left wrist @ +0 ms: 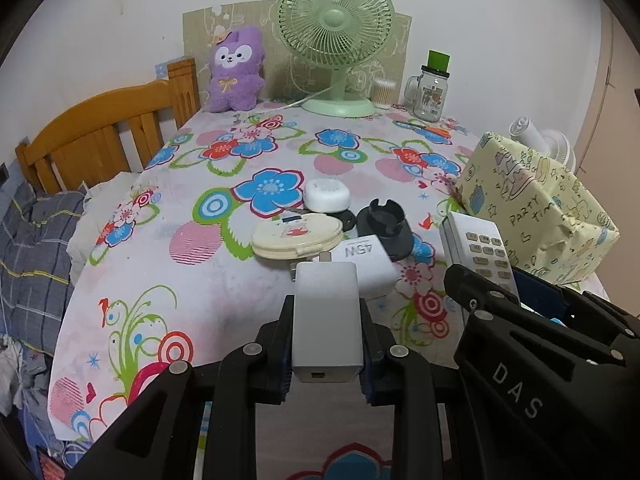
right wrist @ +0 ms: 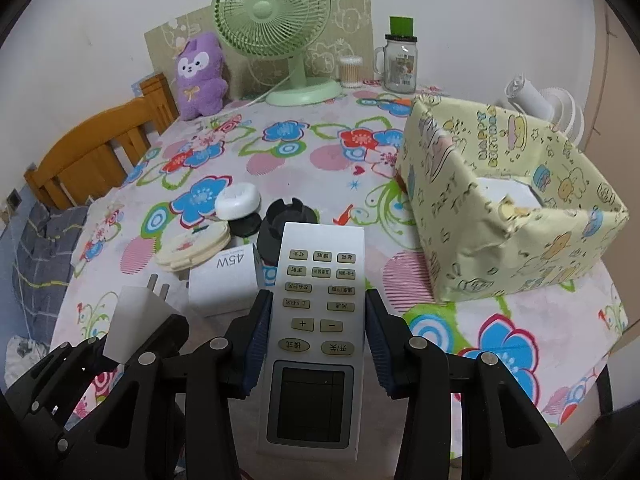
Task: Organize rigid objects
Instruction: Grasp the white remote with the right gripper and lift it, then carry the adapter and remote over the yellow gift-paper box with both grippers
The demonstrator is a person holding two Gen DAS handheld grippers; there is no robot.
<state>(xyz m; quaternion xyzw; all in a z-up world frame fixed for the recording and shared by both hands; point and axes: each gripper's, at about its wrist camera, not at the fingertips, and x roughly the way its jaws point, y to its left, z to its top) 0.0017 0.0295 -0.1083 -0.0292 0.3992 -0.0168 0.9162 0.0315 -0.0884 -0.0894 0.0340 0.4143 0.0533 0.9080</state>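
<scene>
My left gripper (left wrist: 326, 344) is shut on a grey plug charger (left wrist: 326, 312), held above the flowered tablecloth (left wrist: 208, 280). My right gripper (right wrist: 318, 336) is shut on a white remote control (right wrist: 316, 320), keypad facing up. In the left wrist view the right gripper (left wrist: 520, 312) stands close on the right with the remote (left wrist: 476, 248). On the cloth beyond lie a white 45W charger (right wrist: 224, 284), a cream compact case (right wrist: 192, 248), a white rounded case (right wrist: 238, 200) and a black holder (right wrist: 288, 220). An open yellow party-paper box (right wrist: 500, 200) sits to the right.
A green desk fan (right wrist: 276, 24), purple plush toy (right wrist: 200, 76), cotton-swab tub (right wrist: 351, 72) and glass mug jar (right wrist: 400, 64) line the back by the wall. A wooden headboard (left wrist: 100, 136) and checked bedding (left wrist: 32, 240) lie left of the table's edge.
</scene>
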